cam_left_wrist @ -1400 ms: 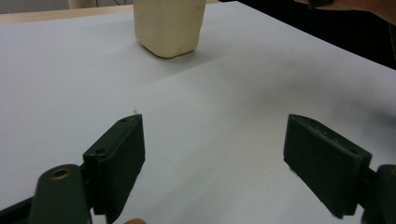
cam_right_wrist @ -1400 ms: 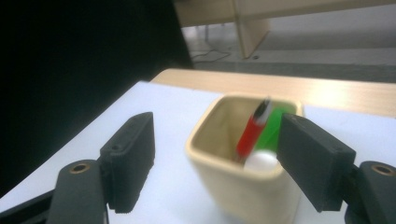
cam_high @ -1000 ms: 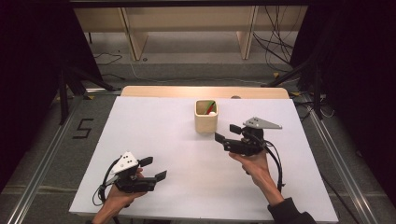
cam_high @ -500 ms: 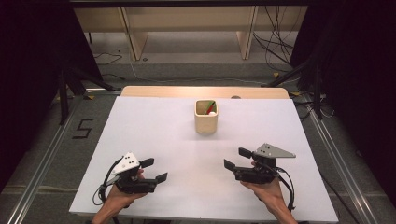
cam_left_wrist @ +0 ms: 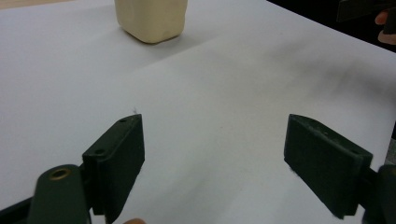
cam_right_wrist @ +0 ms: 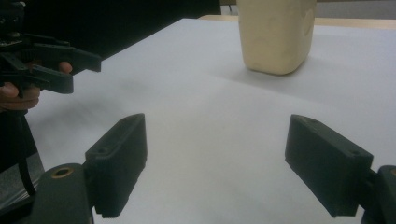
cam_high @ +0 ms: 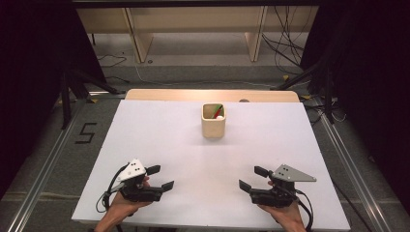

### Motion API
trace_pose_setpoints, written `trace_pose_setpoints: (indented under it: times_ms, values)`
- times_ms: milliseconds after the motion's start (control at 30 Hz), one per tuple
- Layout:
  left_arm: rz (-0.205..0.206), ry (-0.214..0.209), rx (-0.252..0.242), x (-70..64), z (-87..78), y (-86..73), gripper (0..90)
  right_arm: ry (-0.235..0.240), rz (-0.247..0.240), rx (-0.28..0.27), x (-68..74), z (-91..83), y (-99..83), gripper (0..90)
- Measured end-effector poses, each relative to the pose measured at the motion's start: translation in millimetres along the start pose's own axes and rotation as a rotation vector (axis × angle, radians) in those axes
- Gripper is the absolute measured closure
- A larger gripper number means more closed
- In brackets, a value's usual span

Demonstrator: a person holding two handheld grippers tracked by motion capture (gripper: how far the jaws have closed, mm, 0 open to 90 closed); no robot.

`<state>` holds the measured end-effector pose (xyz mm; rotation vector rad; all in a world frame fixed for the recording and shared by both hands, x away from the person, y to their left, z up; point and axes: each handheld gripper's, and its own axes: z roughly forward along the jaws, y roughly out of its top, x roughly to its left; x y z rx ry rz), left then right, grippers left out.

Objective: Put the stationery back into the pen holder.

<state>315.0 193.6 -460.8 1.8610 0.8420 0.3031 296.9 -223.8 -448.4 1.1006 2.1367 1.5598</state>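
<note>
Dark surroundings close in on a white desk [cam_high: 159, 135], with wooden shelving and loose cables on the floor beyond its far edge. Toward the far middle of the desk stands a cream square cup [cam_high: 213, 126], upright, holding a few small items, one red, one green and one white; what they are is too small to tell. At the near left, the left gripper [cam_high: 160, 178] rests in a hand close to the desk's near edge, its jaws spread wide with nothing between them. At the near right, the right gripper [cam_high: 253, 178] sits likewise in a hand, jaws also wide apart and empty. Both point inward toward each other and lie well apart from the cup.
</note>
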Motion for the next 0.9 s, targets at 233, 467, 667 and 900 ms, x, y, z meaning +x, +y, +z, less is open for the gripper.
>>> trace_pose_setpoints:
  times_ms: [233, 467, 667, 900]
  values:
    - [0.005, -0.007, -0.009, -0.8, -0.8, 0.2, 19.9, -0.025, 0.002, -0.006, -1.4, -5.6, -8.3, 21.0]
    - [0.0, -0.003, -0.019, 0.6, -3.1, 0.6, 19.8, -0.037, -0.003, -0.015, -2.7, -7.3, -8.6, 21.1]
    - [0.001, -0.003, -0.02, 0.4, -2.8, 0.4, 19.8, -0.04, -0.01, -0.01, -2.6, -6.6, -9.0, 21.1]
    - [0.002, -0.004, -0.015, 0.3, -1.6, 0.0, 19.8, -0.048, -0.02, -0.009, -2.5, -6.3, -8.8, 21.1]
